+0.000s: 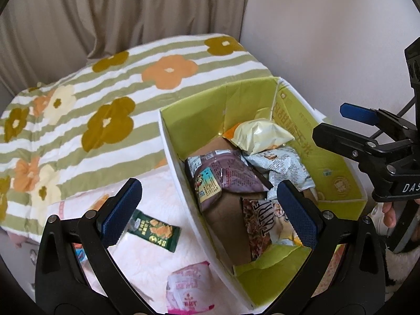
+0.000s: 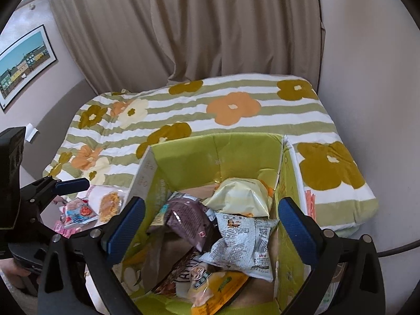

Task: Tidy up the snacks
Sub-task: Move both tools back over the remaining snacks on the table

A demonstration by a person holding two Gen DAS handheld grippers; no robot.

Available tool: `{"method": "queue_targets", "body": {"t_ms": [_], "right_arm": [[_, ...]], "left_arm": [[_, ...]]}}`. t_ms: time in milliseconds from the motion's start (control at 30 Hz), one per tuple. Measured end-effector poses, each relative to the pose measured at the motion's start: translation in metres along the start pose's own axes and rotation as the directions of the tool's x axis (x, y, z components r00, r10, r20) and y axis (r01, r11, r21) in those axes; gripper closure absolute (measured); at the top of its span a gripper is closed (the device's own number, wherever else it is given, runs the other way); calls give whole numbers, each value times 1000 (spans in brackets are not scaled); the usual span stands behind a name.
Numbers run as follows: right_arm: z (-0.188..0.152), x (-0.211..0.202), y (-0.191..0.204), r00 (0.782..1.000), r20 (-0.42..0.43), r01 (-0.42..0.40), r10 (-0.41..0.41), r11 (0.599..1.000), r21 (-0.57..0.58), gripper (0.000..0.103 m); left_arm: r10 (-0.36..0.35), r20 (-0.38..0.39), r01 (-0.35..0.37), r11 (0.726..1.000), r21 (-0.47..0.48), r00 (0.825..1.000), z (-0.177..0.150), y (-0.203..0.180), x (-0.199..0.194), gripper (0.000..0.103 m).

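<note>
2 open claws (image 1: pixel 208 208) (image 2: pixel 211 232) above box rim (image 1: pixel 173 141).

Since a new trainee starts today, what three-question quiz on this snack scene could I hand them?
1. True or false: the left claw is shut on the dark green snack packet.
2. Which packet lies nearest the far wall of the green box? A) purple packet B) pale yellow bag C) white printed packet
3. Fill in: the pink-and-white packet lies ___ the box, on the bed.

Key: 1 false, both the left claw and the right claw are open and empty. 2 B. 3 outside.
</note>
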State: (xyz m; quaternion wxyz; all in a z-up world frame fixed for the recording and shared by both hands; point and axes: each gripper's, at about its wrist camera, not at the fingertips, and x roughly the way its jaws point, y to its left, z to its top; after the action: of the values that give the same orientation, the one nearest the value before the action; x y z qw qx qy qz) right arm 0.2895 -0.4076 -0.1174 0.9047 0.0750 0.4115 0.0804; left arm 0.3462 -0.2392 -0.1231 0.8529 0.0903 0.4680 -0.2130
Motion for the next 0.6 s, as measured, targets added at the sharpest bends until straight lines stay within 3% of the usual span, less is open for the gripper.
{"method": "queue_targets", "body": {"t_ms": [300, 600], "right_arm": [[-8, -32, 36, 995, 9, -97, 98, 991, -87, 2], [-38, -42, 93, 978, -27, -210, 208, 967, -144, 2]], "left_arm": [[86, 51, -82, 995, -63, 995, -34, 4, -55, 1], [162, 22, -157, 975, -155, 987, -109, 41, -97, 1]]}}
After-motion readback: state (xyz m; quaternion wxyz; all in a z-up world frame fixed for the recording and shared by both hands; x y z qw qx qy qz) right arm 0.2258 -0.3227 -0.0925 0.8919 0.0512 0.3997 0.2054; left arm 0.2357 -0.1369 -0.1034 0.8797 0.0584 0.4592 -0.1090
